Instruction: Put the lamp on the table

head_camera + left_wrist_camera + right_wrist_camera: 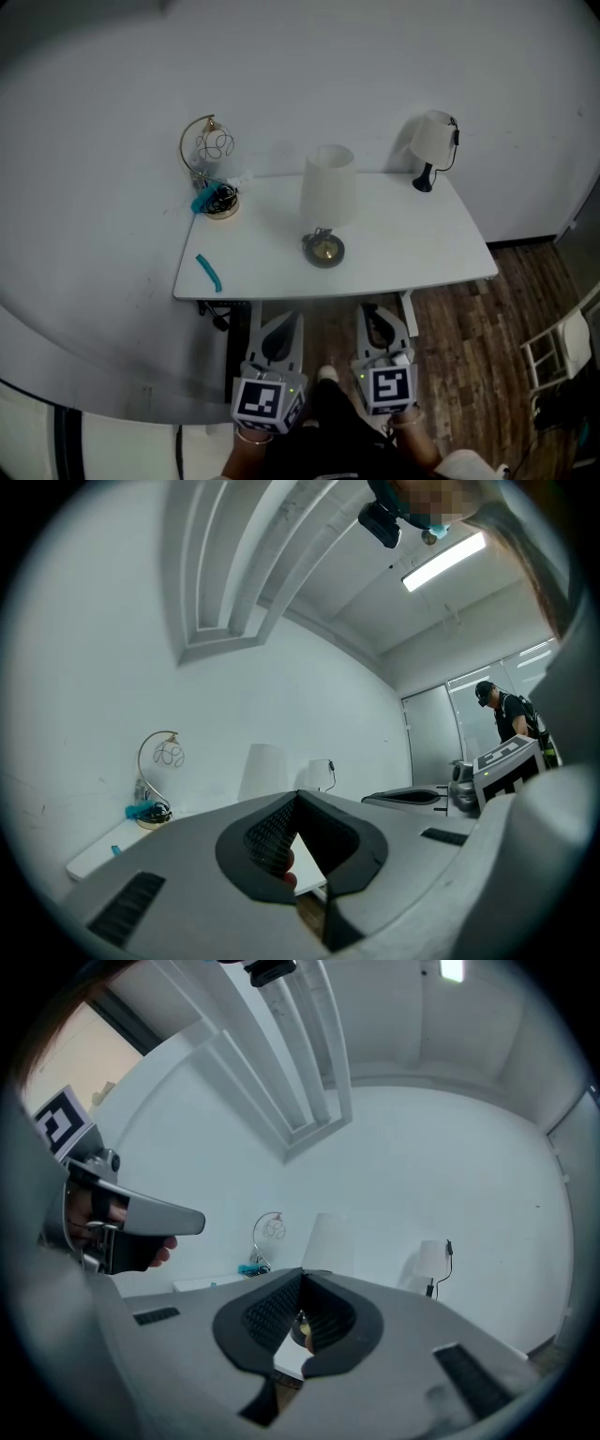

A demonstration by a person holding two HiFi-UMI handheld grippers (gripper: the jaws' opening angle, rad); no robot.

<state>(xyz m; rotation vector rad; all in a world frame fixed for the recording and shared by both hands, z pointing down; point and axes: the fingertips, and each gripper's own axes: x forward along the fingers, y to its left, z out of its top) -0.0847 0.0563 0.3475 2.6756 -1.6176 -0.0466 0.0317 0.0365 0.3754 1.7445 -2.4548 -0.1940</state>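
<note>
Lamp (328, 192) is on the tabletop (431, 253): upright, white shade over a dark round base, about mid-width and nearer the front edge. Nothing touches it.

Left gripper (278, 336) and right gripper (380, 330) are side by side off the front edge of the tabletop, over the wooden floor (478, 328), both well apart from the lamp. Left gripper view: jaws pressed together at the tips, nothing between them. Right gripper view: same, jaws together and empty, with the lamp (328, 1239) straight beyond them.

Other stuff on the tabletop:
- small white-shade lamp (433, 141) with a black stem, back right corner
- gold arc lamp (208, 155), back left, with a teal item and dark cable on its base
- teal strip (208, 272) lying flat near the front left

White chair (555, 352) at the right edge of the head view. A person (511, 719) stands in the background of the left gripper view.
</note>
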